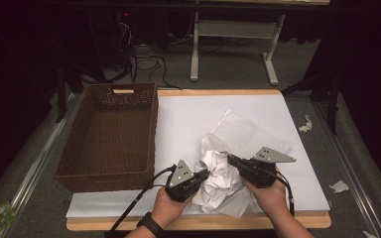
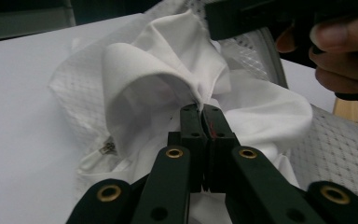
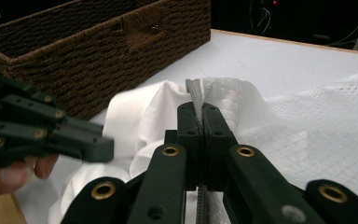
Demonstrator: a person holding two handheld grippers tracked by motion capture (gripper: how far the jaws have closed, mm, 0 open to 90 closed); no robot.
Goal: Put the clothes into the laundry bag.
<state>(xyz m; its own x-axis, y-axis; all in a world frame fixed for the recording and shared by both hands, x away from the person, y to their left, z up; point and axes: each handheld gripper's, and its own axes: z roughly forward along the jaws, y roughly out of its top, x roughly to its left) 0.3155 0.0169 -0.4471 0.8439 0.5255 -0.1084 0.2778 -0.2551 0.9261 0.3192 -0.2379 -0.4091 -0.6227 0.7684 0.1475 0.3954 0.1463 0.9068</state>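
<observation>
Wicker basket: empty. White garment: on table beside it, pinched by left gripper and right gripper.

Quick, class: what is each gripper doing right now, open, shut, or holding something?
Left gripper: shut, fingers pinching a fold of the white garment.
Right gripper: shut, fingers clamped on the garment's grey-edged mesh part.

Dim room w/ dark edges; lit tabletop, close-ups soft.
</observation>
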